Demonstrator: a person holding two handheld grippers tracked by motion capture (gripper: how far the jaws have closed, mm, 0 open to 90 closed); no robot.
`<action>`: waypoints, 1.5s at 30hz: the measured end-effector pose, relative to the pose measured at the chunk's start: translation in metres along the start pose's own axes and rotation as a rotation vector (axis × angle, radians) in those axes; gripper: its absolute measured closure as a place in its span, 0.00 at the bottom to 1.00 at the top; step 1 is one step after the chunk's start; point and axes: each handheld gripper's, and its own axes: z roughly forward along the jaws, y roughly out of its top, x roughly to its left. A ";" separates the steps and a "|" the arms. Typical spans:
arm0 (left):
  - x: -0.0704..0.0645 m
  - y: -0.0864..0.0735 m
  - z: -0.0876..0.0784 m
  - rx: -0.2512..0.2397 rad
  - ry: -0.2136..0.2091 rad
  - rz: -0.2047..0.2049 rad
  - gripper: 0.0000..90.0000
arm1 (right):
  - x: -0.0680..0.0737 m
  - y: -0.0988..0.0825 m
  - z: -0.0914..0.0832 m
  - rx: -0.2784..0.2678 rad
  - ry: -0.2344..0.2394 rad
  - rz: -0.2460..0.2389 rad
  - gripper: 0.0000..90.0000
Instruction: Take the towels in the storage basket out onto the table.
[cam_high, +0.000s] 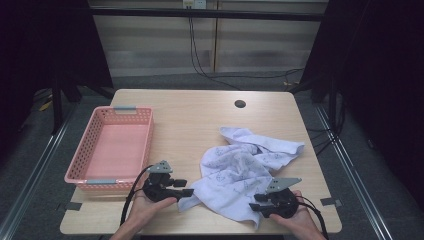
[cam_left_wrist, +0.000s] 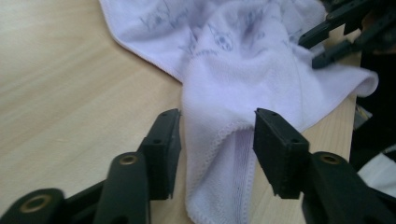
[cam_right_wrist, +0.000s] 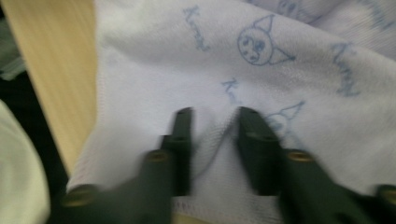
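A white towel (cam_high: 240, 165) with blue cat drawings lies crumpled on the right half of the wooden table (cam_high: 185, 120). My left gripper (cam_high: 187, 187) lies low at the towel's near left corner. In the left gripper view that corner (cam_left_wrist: 219, 154) lies between the jaws of the gripper (cam_left_wrist: 217, 135), which stand apart. My right gripper (cam_high: 255, 201) sits at the towel's near right edge. In the blurred right gripper view its jaws (cam_right_wrist: 215, 126) rest on the towel (cam_right_wrist: 187, 60) with a raised fold between them, still a gap apart.
An empty pink plastic basket (cam_high: 80, 150) stands at the table's left side. A round cable hole (cam_high: 240, 104) is near the far edge. The person's hands come in at the table's front edge.
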 end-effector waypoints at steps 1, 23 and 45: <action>0.000 0.000 0.002 0.017 0.013 0.002 0.74 | 0.000 0.000 0.000 0.010 0.017 0.004 0.91; -0.002 0.082 -0.070 -0.338 -0.006 0.067 0.98 | -0.050 0.088 -0.091 -0.445 0.010 0.109 0.97; -0.025 0.046 -0.075 -0.296 -0.035 0.114 0.98 | -0.033 0.060 -0.093 -0.475 0.069 0.130 0.97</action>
